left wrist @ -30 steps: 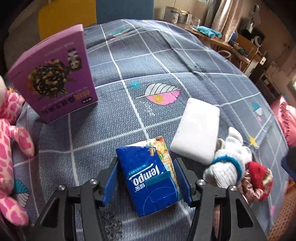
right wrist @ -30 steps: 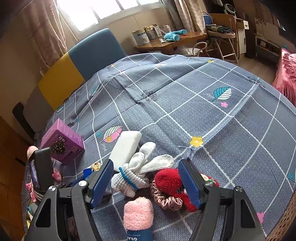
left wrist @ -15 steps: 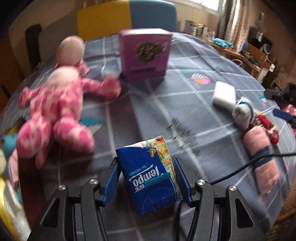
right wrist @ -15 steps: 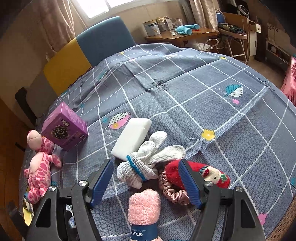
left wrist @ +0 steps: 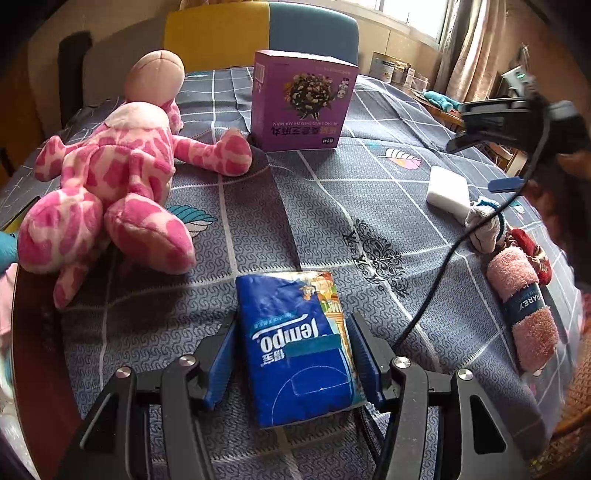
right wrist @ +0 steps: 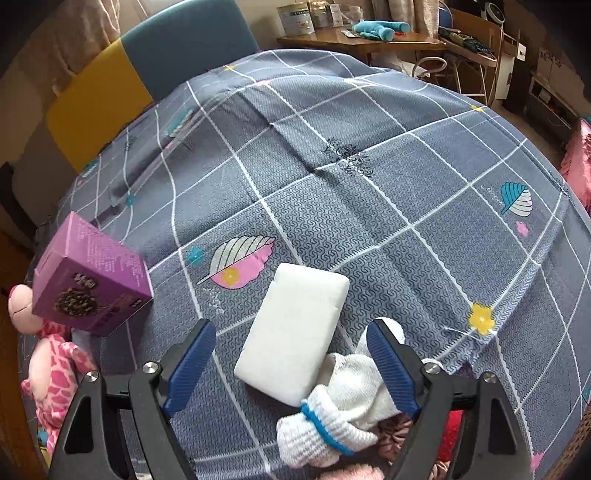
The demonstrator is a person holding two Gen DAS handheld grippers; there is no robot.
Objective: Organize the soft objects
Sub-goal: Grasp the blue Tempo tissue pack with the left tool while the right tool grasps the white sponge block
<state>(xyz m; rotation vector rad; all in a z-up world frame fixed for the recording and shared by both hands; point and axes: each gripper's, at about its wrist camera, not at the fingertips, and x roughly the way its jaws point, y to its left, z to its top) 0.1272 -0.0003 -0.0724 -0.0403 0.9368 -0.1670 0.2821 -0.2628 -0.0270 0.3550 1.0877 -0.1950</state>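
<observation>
A purple carton (left wrist: pixel 301 101) printed with a dark flower cluster is stood upright on the grey checked bedspread (right wrist: pixel 369 206). A yellow and blue headboard (left wrist: pixel 258 35) is seen behind. Tins (right wrist: pixel 295 18) are set on a wooden desk (right wrist: pixel 369 40).

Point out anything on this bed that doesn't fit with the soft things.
The purple box stands out: a stiff carton with its print upside down, beside the pink plush toy. The rest in view looks soft.
</observation>
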